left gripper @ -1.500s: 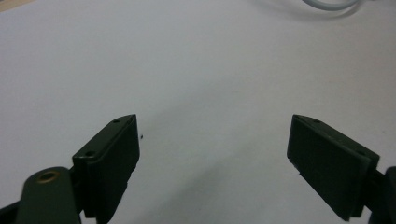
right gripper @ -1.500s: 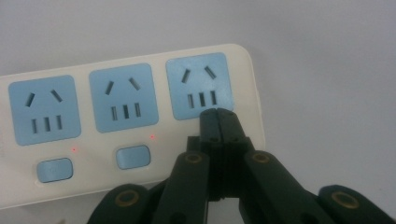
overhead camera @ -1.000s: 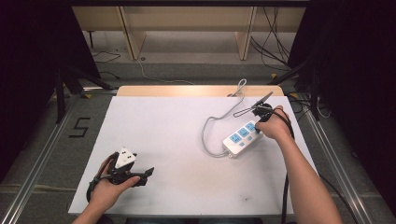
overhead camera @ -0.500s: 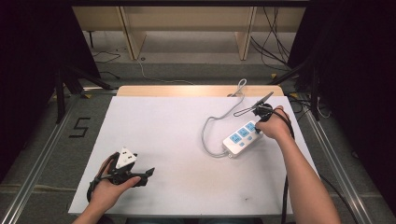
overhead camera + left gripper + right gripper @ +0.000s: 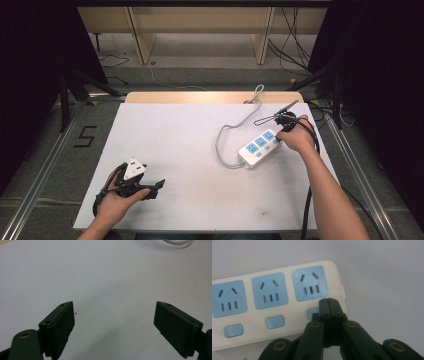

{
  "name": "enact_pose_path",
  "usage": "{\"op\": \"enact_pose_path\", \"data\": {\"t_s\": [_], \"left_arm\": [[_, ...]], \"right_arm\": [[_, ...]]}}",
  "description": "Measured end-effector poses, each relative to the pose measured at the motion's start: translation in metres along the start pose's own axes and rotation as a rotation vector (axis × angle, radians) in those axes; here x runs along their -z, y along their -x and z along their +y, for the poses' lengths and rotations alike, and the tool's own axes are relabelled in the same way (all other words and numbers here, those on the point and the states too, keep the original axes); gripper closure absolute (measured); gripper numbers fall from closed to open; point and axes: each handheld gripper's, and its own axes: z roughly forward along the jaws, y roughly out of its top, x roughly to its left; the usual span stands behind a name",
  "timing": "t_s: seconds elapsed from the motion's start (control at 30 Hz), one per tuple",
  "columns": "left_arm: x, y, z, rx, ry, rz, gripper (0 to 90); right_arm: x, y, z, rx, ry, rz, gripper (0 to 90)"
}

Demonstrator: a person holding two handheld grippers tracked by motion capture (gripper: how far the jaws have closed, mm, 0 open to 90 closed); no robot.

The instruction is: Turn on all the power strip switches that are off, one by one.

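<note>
Your right gripper has its jaws pressed fully together with nothing between them, and the joined tips sit on the third switch of the power strip. Closed jaws give you one blunt point, which suits pushing a small button better than two spread pads; I judge this to be the reason for the posture. In the right gripper view the tips cover most of that button, so whether it is pressed down I cannot tell.

The power strip lies flat on the white table, right of centre, angled so that its far end points toward the table's back right corner. Its grey cable loops off to the left and then runs to the back edge.

The strip's body is cream-white with three blue socket faces in a row, each above its own blue rocker switch. Small red indicator dots glow beside the first and second switches; any dot by the third is hidden behind the jaws.

Your left gripper rests near the front left of the table, well apart from the strip. Its jaws stand wide open and empty over bare tabletop in the left gripper view, evidently parked out of the way.
</note>
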Motion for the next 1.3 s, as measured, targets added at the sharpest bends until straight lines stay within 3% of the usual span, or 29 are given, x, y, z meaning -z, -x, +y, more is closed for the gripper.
{"op": "enact_pose_path", "data": {"t_s": [0.6,0.8,1.3], "left_arm": [[0.000,0.000,0.000,0.001,0.000,0.001,16.8],[0.000,0.000,0.000,0.002,0.001,0.002,16.8],[0.000,0.000,0.000,0.001,-0.001,0.003,16.7]], "right_arm": [[0.009,-0.009,-0.003,0.025,0.084,0.017,84.7],[0.013,-0.014,-0.007,0.020,0.143,0.028,81.0],[0.023,-0.031,-0.024,0.067,0.272,0.059,68.9]]}}
